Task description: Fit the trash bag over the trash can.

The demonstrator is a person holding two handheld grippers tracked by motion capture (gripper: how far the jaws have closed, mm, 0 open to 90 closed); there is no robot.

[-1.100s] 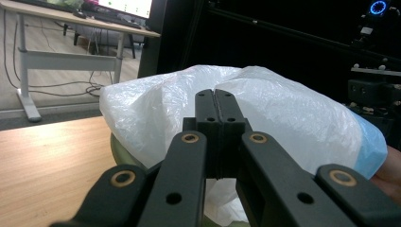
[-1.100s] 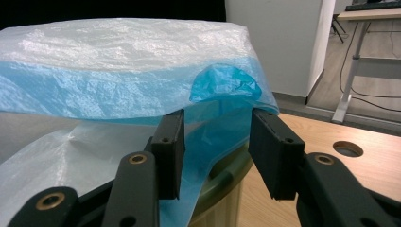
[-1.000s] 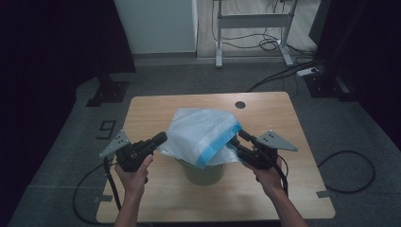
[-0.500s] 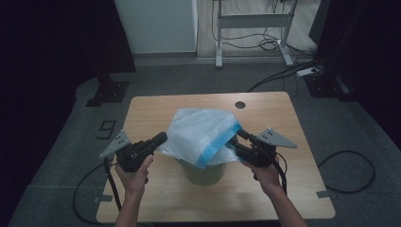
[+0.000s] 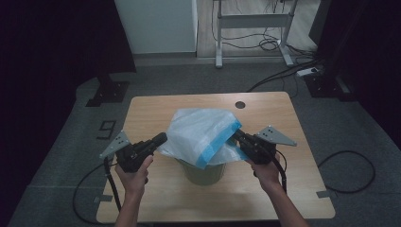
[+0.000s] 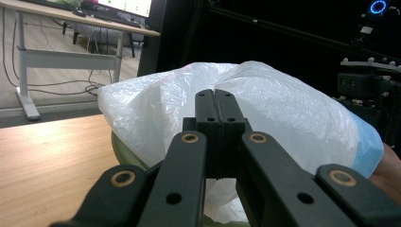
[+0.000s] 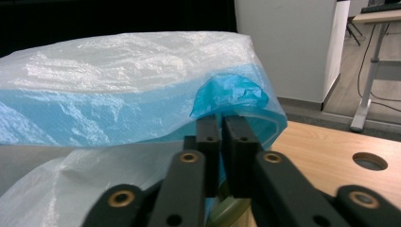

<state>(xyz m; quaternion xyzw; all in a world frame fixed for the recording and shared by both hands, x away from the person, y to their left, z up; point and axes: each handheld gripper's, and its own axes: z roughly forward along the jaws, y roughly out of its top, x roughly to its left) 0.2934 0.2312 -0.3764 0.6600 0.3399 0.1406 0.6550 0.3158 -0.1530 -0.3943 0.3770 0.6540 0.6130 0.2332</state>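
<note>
High view has my left gripper (image 5: 158,140) and right gripper (image 5: 236,136) on opposite sides of a white plastic bag with a blue band (image 5: 203,135), draped over a green bin (image 5: 201,171) on the tabletop (image 5: 156,106). Left gripper view shows my jaws pressed together, their tips against the white film dead ahead, though I cannot tell whether any film is caught. Right gripper view shows my jaws, which have just been closing, pinching the bag's blue rim (image 7: 229,97) bunched at their tips.
</note>
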